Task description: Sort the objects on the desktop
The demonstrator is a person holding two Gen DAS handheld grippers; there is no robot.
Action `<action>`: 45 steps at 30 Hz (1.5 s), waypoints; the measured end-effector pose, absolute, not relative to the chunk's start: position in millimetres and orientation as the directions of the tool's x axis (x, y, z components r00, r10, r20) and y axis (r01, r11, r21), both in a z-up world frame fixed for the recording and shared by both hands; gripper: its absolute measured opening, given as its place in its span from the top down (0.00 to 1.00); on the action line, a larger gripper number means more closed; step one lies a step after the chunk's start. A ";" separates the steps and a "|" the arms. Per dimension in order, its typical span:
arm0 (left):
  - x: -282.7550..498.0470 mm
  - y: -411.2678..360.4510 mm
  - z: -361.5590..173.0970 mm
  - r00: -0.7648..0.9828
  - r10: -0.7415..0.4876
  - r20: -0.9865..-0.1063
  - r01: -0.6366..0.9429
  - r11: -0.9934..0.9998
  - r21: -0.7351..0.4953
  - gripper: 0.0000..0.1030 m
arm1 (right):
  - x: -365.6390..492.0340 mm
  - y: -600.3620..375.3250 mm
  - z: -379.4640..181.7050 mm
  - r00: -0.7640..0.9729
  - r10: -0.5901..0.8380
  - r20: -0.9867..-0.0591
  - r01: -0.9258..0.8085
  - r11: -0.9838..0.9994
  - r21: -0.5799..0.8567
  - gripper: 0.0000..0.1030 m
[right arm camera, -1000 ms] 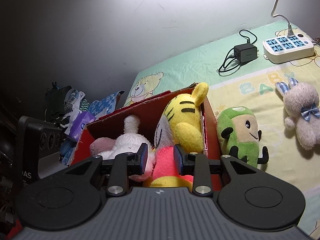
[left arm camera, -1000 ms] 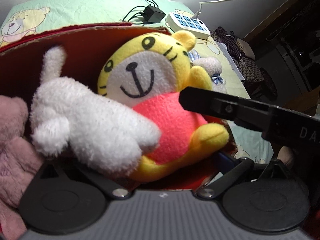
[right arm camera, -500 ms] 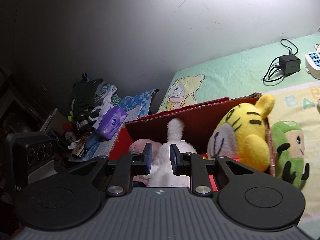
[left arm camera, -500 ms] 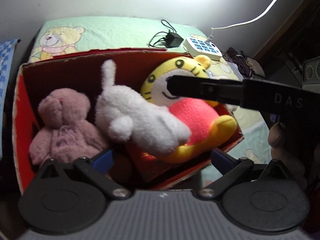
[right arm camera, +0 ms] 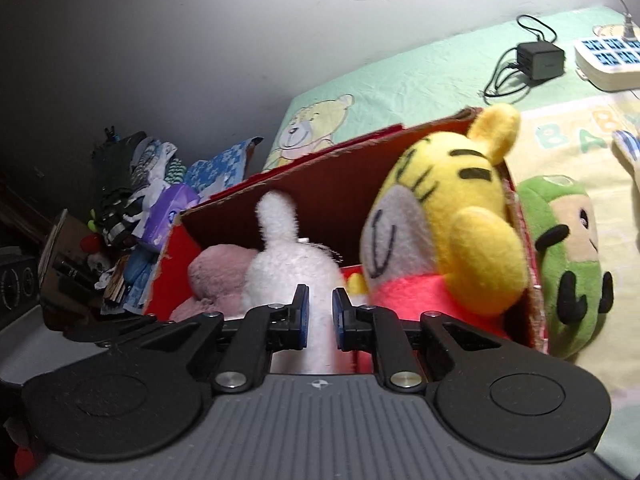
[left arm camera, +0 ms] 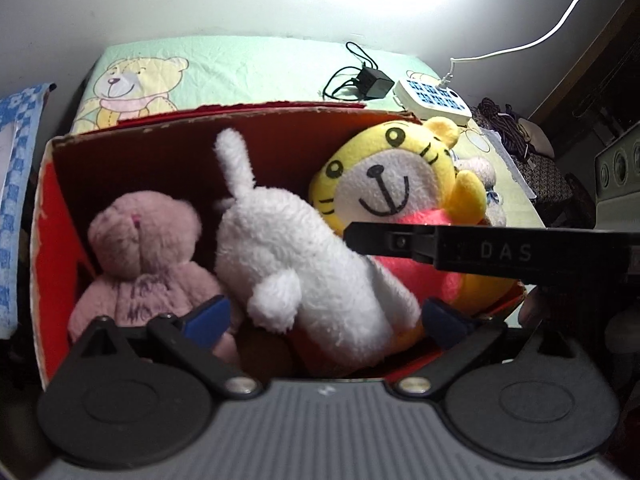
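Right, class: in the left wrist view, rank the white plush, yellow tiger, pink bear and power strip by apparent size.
1-2. white plush and yellow tiger: alike, and the right gripper hides part of the tiger
3. pink bear
4. power strip, though farthest from the camera

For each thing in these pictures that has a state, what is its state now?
red box: open at the top, holding three soft toys.
yellow tiger: upright in the box, at one end.
white rabbit: lying tilted in the middle of the box.
pink bear: sitting in the box, at the other end.
green toy: outside, beside the box.
power strip: cable plugged in.
left gripper: open.
right gripper: fingers nearly together, grip unclear.
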State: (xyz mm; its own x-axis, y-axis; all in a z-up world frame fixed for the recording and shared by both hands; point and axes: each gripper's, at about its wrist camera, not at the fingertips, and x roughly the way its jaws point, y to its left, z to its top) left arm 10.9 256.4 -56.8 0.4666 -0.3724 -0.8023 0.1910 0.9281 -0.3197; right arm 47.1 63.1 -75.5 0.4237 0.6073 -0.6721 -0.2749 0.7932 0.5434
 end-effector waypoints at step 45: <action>-2.6 251.8 -29.3 0.597 -0.168 -0.784 0.127 0.985 -0.114 0.01 | 7.7 36.8 -47.7 0.539 0.651 -0.535 -0.386 0.755 0.530 0.84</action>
